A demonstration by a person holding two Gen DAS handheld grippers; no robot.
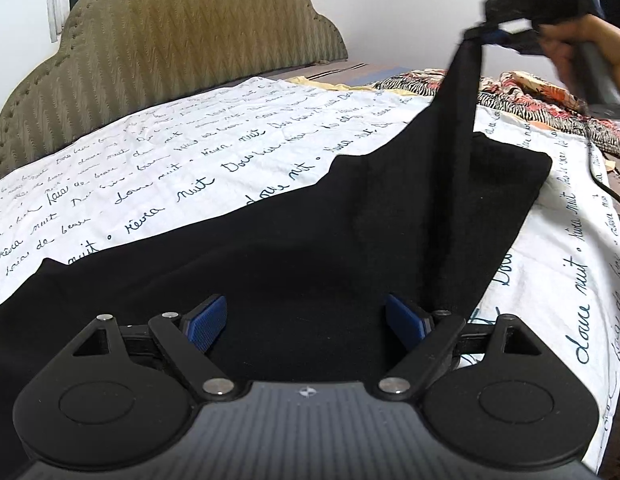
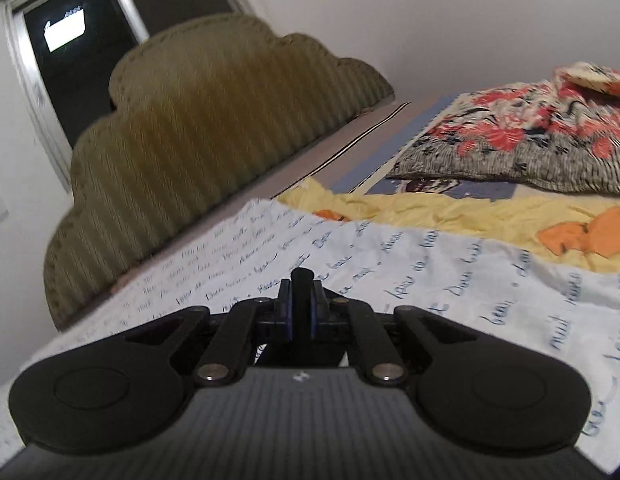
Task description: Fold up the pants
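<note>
Black pants (image 1: 293, 240) lie spread on a white sheet with blue handwriting (image 1: 181, 152). My left gripper (image 1: 305, 322) is open, its blue pads just above the near part of the pants. My right gripper (image 1: 486, 36) is shut on a corner of the pants and holds it high, so the cloth hangs in a taut strip down to the bed. In the right wrist view the right gripper (image 2: 301, 300) pinches a fold of the black pants (image 2: 301, 280) between its pads, above the sheet (image 2: 450, 280).
An olive padded headboard (image 1: 157, 48) stands at the far left. A floral cloth pile (image 1: 542, 100) lies at the far right, also in the right wrist view (image 2: 530, 136), beside a yellow cloth (image 2: 450, 208). A dark window (image 2: 77, 60) is behind the headboard.
</note>
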